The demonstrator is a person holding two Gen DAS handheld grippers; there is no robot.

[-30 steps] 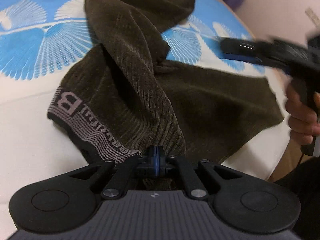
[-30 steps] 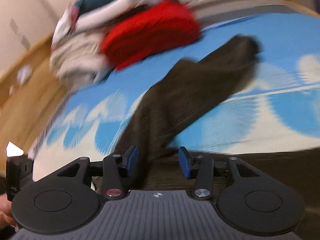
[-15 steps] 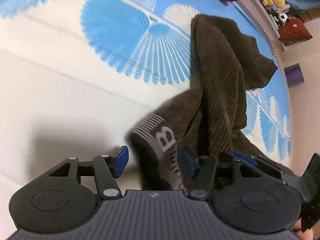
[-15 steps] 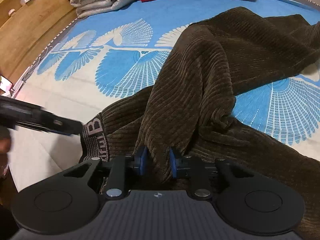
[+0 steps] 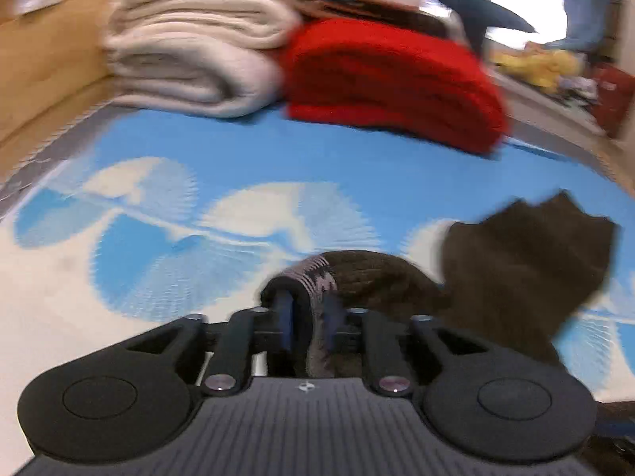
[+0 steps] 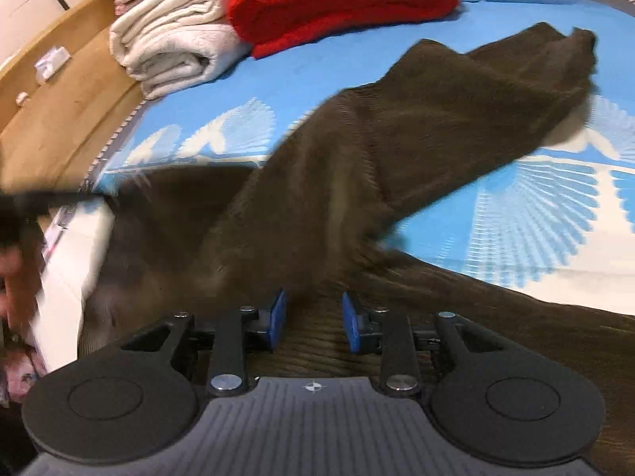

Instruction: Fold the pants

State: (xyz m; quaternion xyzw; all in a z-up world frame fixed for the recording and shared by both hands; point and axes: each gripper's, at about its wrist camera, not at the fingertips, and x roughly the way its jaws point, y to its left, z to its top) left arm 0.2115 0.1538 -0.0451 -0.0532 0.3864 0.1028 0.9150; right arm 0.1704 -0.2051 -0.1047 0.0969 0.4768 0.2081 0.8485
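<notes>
Left gripper [image 5: 305, 319]: jaws narrowed, just been closing, grey patterned waistband [image 5: 315, 277] of the pants [image 5: 516, 261] pinched between the 2 blue pads. The band loops up and over the left-hand pad; whether both pads press fully is blurred, but the cloth is lifted and draped there, so it reads as a grip.

Right gripper [image 6: 313, 319]: jaws partly apart, just been opening a little. Brown ribbed cloth lies between and under the 2 blue pads [image 6: 278, 317]; a gap shows on each side of the fold, pads not pressing it.

Pants: dark brown corduroy, crumpled. In the right wrist view 1 leg runs away from the right gripper, ahead and to the right, its hem bunched at the far end; the rest spreads left and right just in front of the gripper. They lie on a blue and white fan-patterned sheet [image 5: 238, 166].

Far ahead of both grippers: folded cream blankets [image 5: 190, 47] touching a folded red blanket [image 5: 393, 79]. A hand [image 6: 16, 277] shows blurred at the left edge of the right wrist view.
</notes>
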